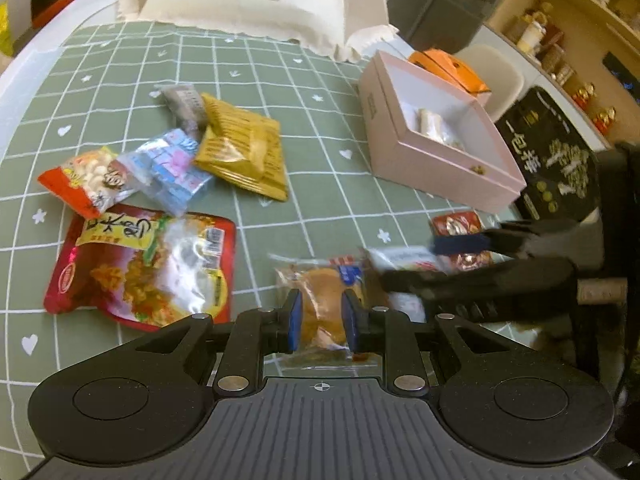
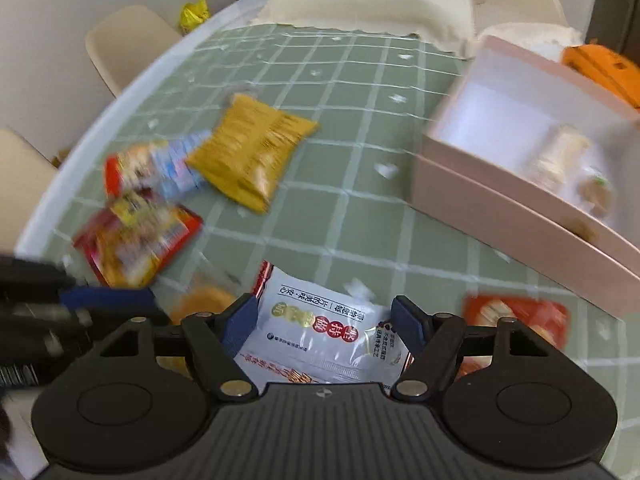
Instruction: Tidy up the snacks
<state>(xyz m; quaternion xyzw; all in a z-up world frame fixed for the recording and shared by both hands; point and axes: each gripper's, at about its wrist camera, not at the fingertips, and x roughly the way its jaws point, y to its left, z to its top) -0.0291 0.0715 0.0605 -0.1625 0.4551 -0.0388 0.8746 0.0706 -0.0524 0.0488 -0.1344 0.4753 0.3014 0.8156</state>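
My left gripper (image 1: 319,322) is shut on a clear-wrapped orange bun packet (image 1: 322,300) just above the green checked cloth. My right gripper (image 2: 331,325) is open over a white snack packet (image 2: 320,336) lying on the cloth; it also shows in the left wrist view (image 1: 460,258) beside that packet (image 1: 404,258). A pink box (image 1: 436,136) stands open at the right with a few wrapped snacks inside; it also shows in the right wrist view (image 2: 520,184). Loose on the cloth are a yellow packet (image 1: 240,148), a blue packet (image 1: 172,168), a red-orange packet (image 1: 88,180) and a big red bag (image 1: 140,264).
A small red packet (image 2: 516,320) lies right of my right gripper, near the box. A black bag (image 1: 560,160) stands past the box. A cream cushion (image 1: 256,0) lies at the cloth's far edge. An orange object (image 1: 452,70) sits behind the box. Chairs (image 2: 124,44) stand left of the table.
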